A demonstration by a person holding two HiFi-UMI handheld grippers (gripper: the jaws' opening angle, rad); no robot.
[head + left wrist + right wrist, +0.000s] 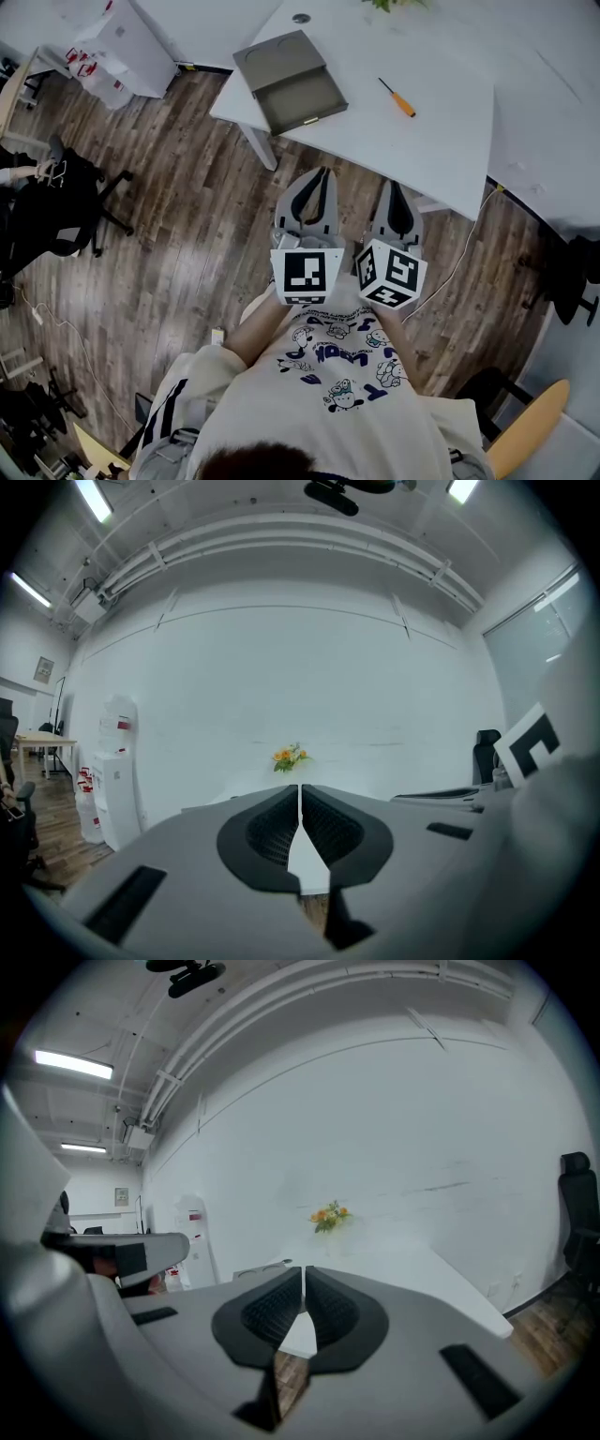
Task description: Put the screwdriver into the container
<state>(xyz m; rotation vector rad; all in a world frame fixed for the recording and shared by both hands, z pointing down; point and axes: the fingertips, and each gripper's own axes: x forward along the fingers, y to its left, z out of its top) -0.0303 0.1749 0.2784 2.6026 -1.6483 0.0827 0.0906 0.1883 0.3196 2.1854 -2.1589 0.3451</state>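
Both grippers are held in close to the person's body, side by side above the wooden floor [187, 234], short of the near edge of the white tabletop [441, 150]. The left gripper [322, 174] points level at the table, and its own view shows the two dark jaws pressed together at the tips with nothing between them. The right gripper [396, 186] sits just beside it, tipped slightly downward, and it is the same there: jaws closed tip to tip and empty.

On the tabletop, the screwdriver [397, 97] lies flat with its orange handle toward the near right and its dark shaft angled toward the far left. It lies well in from the near edge, and neither gripper touches it. The grey container [291, 82] sits open at the tabletop's left corner, its lid folded back. It is apart from the screwdriver, with bare white surface between them. Both gripper views look across to a small bunch of orange flowers [291, 757] at the far edge of the tabletop.
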